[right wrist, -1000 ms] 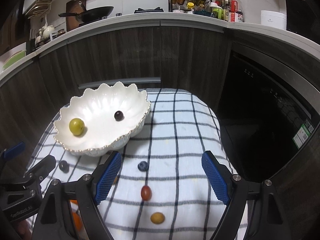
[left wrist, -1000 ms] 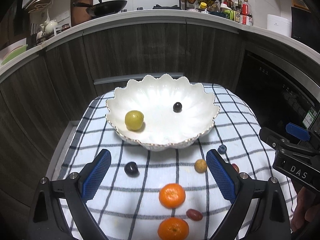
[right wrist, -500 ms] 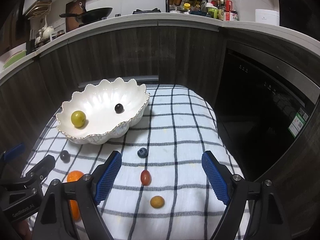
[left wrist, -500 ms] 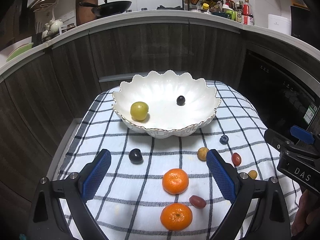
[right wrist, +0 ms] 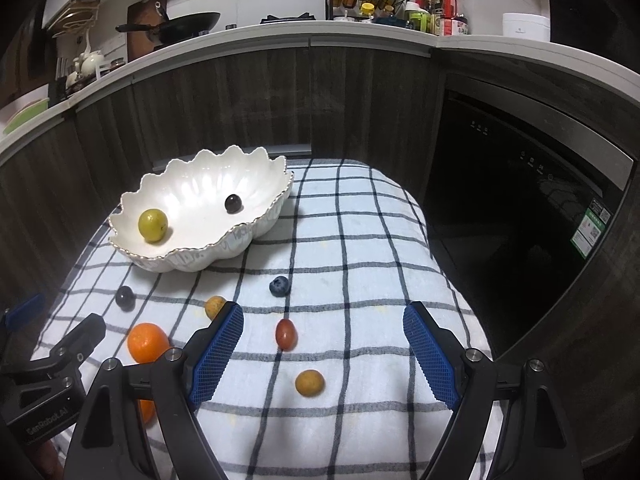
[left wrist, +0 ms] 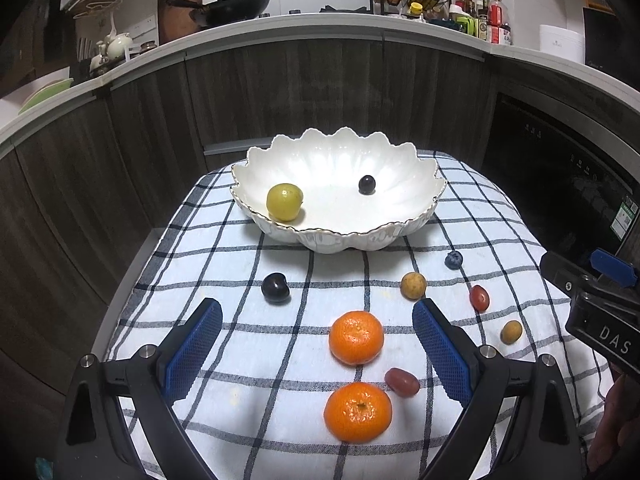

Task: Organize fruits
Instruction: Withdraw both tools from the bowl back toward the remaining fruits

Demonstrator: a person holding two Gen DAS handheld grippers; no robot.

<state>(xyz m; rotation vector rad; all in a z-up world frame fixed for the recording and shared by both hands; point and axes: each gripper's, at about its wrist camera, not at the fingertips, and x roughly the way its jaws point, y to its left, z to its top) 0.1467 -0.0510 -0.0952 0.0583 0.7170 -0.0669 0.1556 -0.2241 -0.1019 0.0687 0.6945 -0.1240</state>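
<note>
A white scalloped bowl [left wrist: 412,224] [right wrist: 240,236] sits at the far end of a checked cloth and holds a yellow-green fruit [left wrist: 284,202] and a dark grape [left wrist: 366,184]. On the cloth lie two mandarins [left wrist: 356,337] [left wrist: 357,411], a dark plum [left wrist: 275,288], a blueberry [right wrist: 279,285], a red grape [right wrist: 286,333] and small yellow fruits [right wrist: 309,382] [left wrist: 413,285]. My left gripper [left wrist: 316,338] hangs open above the near mandarins. My right gripper [right wrist: 323,340] is open too, above the red grape, with nothing between its fingers.
The checked cloth [right wrist: 360,248] covers a small table whose edges drop off on every side. Dark wooden cabinets [left wrist: 320,92] curve behind it under a white counter with a pan [left wrist: 236,4] and bottles. A black oven front [right wrist: 520,208] stands to the right.
Both grippers have drawn back toward me from the bowl, so more of the loose fruit on the near cloth shows. Both stay open and no fruit has moved.
</note>
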